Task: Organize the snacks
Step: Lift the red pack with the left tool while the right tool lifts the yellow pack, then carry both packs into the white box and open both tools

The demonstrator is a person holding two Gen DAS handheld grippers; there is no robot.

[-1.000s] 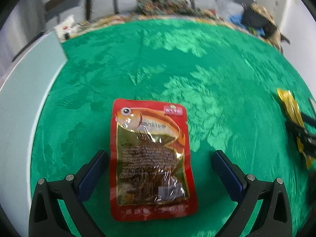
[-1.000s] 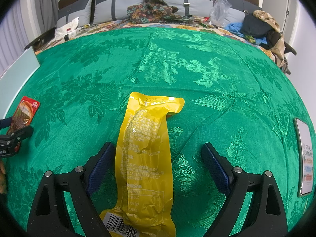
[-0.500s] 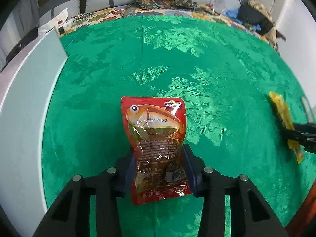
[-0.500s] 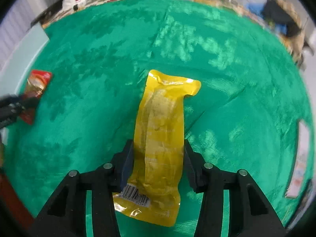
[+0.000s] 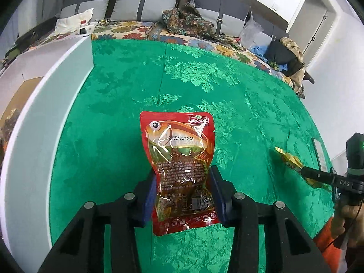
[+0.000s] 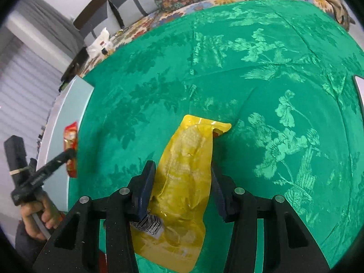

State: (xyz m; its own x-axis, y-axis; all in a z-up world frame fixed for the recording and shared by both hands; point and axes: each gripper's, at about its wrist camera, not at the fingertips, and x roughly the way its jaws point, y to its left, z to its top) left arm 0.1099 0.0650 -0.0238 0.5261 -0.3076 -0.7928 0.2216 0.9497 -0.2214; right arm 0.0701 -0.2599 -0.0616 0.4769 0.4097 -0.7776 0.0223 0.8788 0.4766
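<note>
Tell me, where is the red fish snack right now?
The red fish packet is pinched in the left gripper, above the green tablecloth, with the pale box on its left.

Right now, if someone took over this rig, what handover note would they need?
Left tongs: shut on the red fish snack pouch, held over the green tablecloth.
Right tongs: shut on the yellow snack pouch, also over the cloth.
The pale box stands at the cloth's left edge.
Done: both pouches gripped.
Left: set both down at their place; likely the box, unconfirmed.
</note>
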